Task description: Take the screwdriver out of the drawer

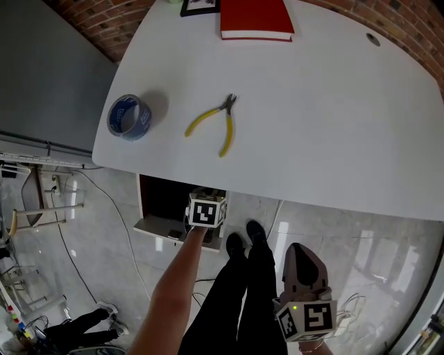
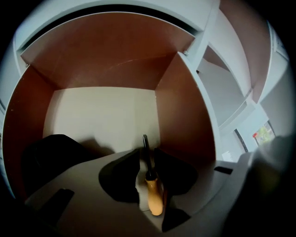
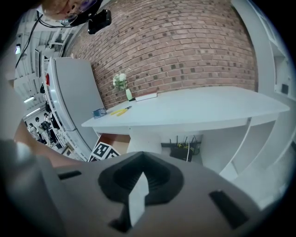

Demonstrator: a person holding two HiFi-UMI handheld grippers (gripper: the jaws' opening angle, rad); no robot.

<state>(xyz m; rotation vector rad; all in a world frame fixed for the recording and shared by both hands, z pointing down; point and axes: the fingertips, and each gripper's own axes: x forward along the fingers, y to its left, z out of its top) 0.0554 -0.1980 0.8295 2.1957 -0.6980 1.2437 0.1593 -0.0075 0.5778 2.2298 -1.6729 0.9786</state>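
The screwdriver (image 2: 152,187), with an orange handle and a dark shaft, lies in the open drawer (image 2: 180,106) under the white table (image 1: 312,125). My left gripper (image 2: 147,157) reaches down into that drawer, its marker cube (image 1: 207,212) over the drawer front. The handle sits between its jaws. The right pad lies against it, and a pale gap shows on the left. The drawer has brown walls and a pale floor. My right gripper (image 1: 300,258) hangs low at the right, away from the drawer. It is shut, with nothing in it.
On the tabletop lie yellow-handled pliers (image 1: 216,123), a blue roll of tape (image 1: 130,116) and a red book (image 1: 255,19). Black-trousered legs (image 1: 243,291) stand just right of the drawer. A grey cabinet (image 1: 48,76) stands left of the table.
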